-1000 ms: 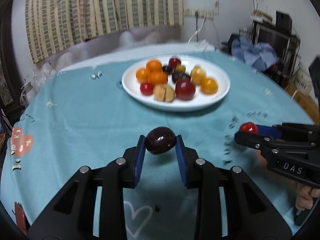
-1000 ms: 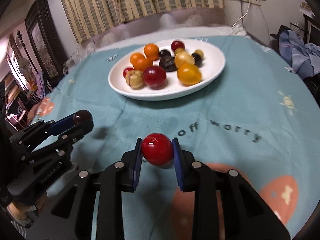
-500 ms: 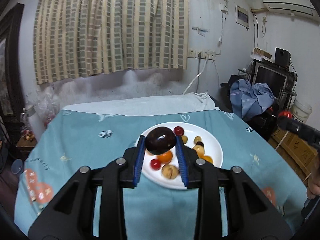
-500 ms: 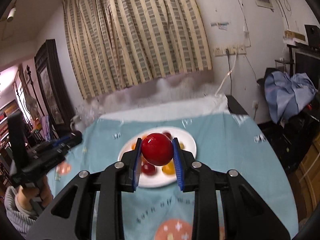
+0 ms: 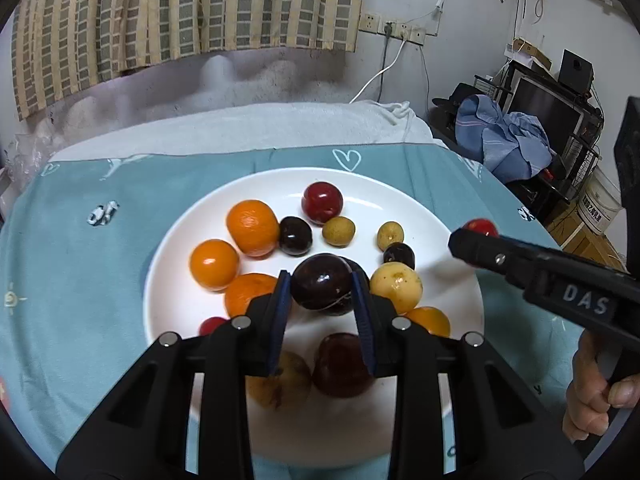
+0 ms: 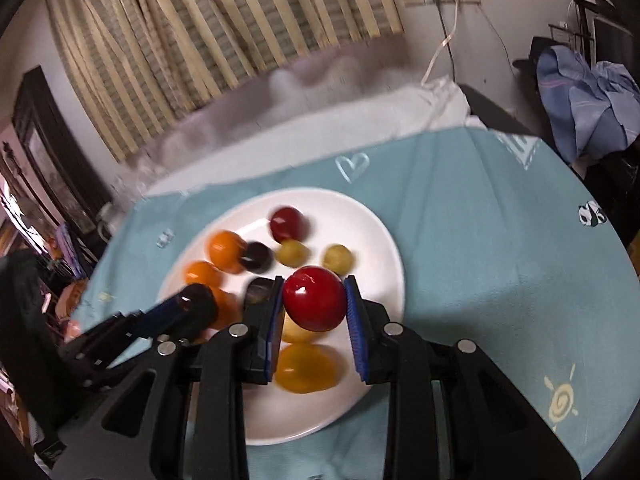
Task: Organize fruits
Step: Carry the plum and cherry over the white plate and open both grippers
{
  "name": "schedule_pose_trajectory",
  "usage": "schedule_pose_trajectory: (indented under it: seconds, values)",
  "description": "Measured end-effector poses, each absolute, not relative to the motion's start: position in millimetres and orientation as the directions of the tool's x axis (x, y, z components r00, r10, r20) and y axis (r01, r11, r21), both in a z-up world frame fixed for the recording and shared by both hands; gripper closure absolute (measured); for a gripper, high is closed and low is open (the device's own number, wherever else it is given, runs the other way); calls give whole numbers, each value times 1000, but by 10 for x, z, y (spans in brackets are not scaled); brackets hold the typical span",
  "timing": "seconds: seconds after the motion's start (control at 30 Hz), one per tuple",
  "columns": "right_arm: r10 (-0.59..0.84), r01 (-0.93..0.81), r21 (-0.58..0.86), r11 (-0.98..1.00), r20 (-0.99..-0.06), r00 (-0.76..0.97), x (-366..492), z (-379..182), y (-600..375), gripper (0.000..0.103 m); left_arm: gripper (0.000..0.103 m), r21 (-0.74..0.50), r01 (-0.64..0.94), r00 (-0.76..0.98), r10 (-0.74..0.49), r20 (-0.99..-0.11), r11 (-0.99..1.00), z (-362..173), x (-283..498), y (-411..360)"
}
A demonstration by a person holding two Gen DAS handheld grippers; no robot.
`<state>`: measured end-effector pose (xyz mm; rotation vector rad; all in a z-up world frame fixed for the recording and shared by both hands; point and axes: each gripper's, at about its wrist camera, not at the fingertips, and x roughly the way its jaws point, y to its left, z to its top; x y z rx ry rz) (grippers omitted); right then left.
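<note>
The left gripper (image 5: pixel 322 294) is squeezing a dark plum (image 5: pixel 322 287) above the middle of the white plate (image 5: pixel 168 320). The right gripper (image 6: pixel 314 306) is squeezing a red plum (image 6: pixel 315 303) over the plate's right side. Both plums are looking small, light, smooth and shiny, so they could be slipping or bruising if pinched hard. Holding them across the fat middle is looking best. The grippers are hiding some fruit below them. The right view is blurry, so the fruit on the plate is looking smeared there.
</note>
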<state>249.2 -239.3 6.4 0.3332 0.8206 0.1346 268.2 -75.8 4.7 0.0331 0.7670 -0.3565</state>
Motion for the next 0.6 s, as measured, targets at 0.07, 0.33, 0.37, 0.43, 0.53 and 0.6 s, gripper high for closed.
schedule_pose_trajectory:
  seconds: [0.07,0.33,0.37,0.43,0.53,0.6]
  values:
    - [245,29,352,936,-708,663,2526,6,-2440,74,71,-109,327,652,-308,-693,939,-11,2713,-778]
    - [266,31,365,931,-732,627,2587,-80,-2404,70,63,-114,333,644,-314,-698,936,-74,2747,-784]
    - [265,29,362,932,-734,626,2592,-79,-2397,70,60,-111,334,645,-313,-697,936,-72,2748,-788]
    - [267,29,362,932,-736,623,2601,-83,-2399,70,54,-114,340,645,-320,-694,933,-75,2741,-790]
    - [265,36,365,930,-737,622,2601,-75,-2409,70,42,-97,341,653,-310,-691,935,-68,2713,-808]
    - [271,42,379,924,-730,628,2583,-41,-2426,69,25,-70,326,677,-284,-679,943,-44,2677,-811]
